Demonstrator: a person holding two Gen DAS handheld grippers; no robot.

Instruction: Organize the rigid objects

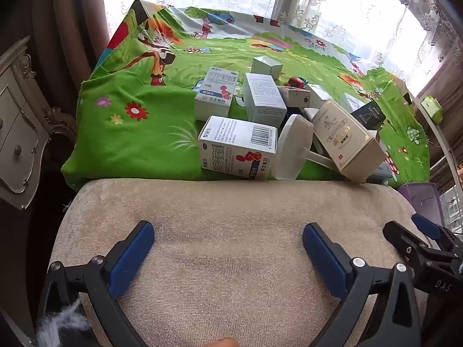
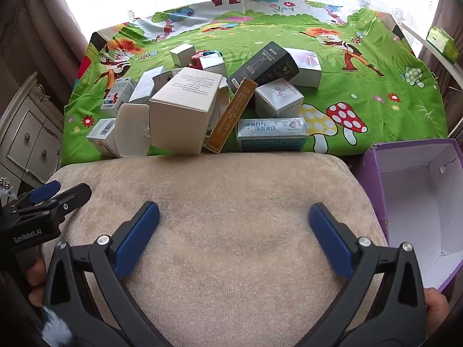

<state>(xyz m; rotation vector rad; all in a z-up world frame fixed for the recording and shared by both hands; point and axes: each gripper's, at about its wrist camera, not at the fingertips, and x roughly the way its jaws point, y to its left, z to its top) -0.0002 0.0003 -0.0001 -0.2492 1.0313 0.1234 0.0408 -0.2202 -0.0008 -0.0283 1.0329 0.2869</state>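
A heap of small cartons lies on a green cartoon cloth [image 1: 130, 144] [image 2: 376, 81]. It holds white medicine boxes [image 1: 237, 147], a tall beige box [image 1: 345, 141] [image 2: 185, 112], a black box [image 2: 263, 65], a thin gold box [image 2: 231, 114], a light-blue box [image 2: 272, 134] and a white plastic piece [image 1: 292, 150]. My left gripper [image 1: 228, 237] is open and empty over a beige cushion [image 1: 231, 217]. My right gripper [image 2: 234, 217] is open and empty over the same cushion [image 2: 217, 190], beside the left one [image 2: 46, 196].
An empty purple box with a white inside [image 2: 416, 202] stands to the right of the cushion; its corner shows in the left wrist view [image 1: 422, 199]. A cream cabinet [image 1: 20, 133] stands at the left. A window with lace curtains is behind the cloth.
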